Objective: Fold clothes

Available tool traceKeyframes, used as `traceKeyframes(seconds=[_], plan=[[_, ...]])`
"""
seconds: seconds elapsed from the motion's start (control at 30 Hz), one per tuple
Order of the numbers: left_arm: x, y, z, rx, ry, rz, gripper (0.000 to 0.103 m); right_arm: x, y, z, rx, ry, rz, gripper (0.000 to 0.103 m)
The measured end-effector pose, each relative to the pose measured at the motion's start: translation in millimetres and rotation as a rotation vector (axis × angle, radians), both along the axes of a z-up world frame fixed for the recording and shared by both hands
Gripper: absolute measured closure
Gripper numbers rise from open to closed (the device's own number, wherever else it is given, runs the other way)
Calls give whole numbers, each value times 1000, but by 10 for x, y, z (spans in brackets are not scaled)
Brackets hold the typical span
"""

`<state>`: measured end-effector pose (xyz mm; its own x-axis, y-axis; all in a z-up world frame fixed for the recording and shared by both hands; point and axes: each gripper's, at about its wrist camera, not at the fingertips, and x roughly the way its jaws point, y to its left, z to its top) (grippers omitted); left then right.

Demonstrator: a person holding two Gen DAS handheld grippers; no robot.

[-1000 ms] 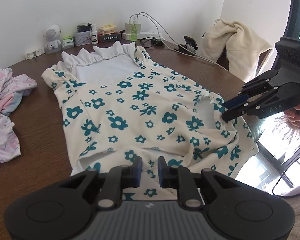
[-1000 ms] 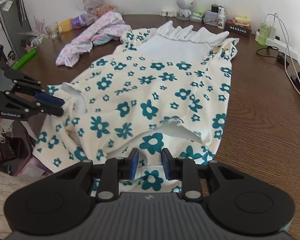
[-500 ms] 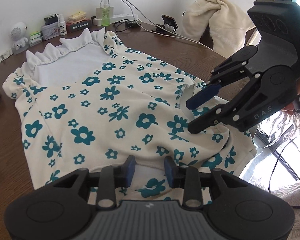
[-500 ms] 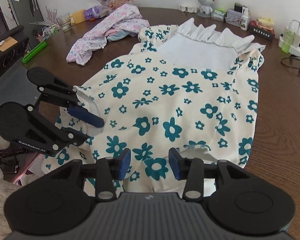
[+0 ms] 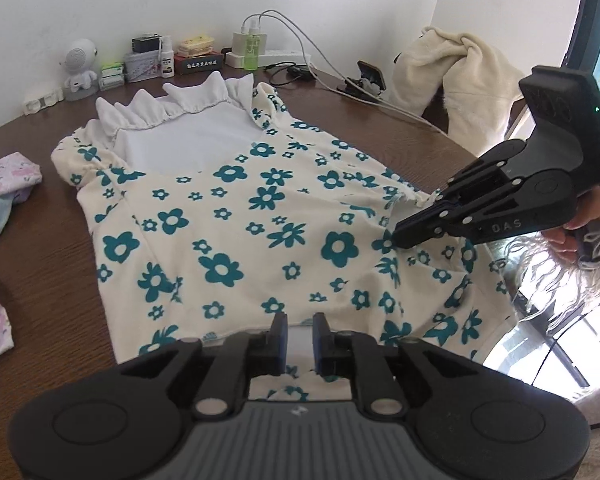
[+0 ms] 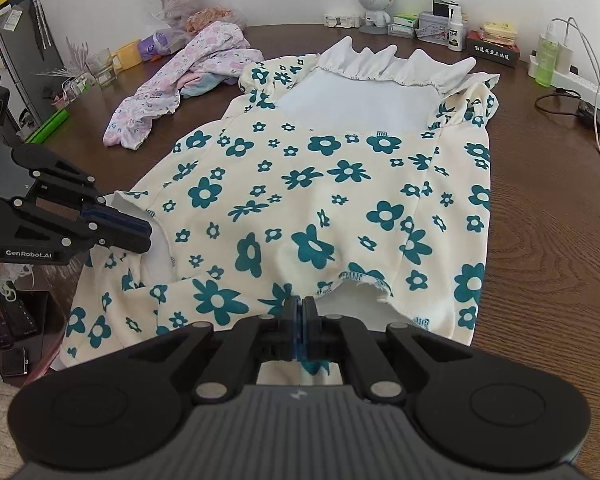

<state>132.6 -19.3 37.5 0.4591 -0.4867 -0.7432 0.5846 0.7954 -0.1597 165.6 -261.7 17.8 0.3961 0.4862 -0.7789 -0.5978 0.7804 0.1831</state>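
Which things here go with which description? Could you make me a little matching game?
Things:
1. floral dress
2. pink garment
3. green bottle
4. right gripper

Descriptions:
A. stands by the white power strip
B. closed, pinching cloth
C. spread out on the table
D. lies in a crumpled heap

Pairs: 1-C, 2-D, 3-A, 4-B
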Motion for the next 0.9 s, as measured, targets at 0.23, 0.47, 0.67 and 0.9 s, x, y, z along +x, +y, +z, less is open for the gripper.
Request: traceKeyframes(seconds=[0.23, 0.47, 0.67, 0.9], plan=[[37, -456, -162, 137, -38, -103, 88, -208, -79, 187, 58, -26, -1, 83], [-74, -266, -83, 216, -107, 4, 98, -583, -241, 152, 29, -21, 20, 80], [-636, -62, 171, 71, -95, -71, 78, -989, -236, 206, -27, -68, 182, 72], [-1199, -457, -41, 230, -157, -242, 63, -1289, 106, 64, -245, -188, 336, 68]])
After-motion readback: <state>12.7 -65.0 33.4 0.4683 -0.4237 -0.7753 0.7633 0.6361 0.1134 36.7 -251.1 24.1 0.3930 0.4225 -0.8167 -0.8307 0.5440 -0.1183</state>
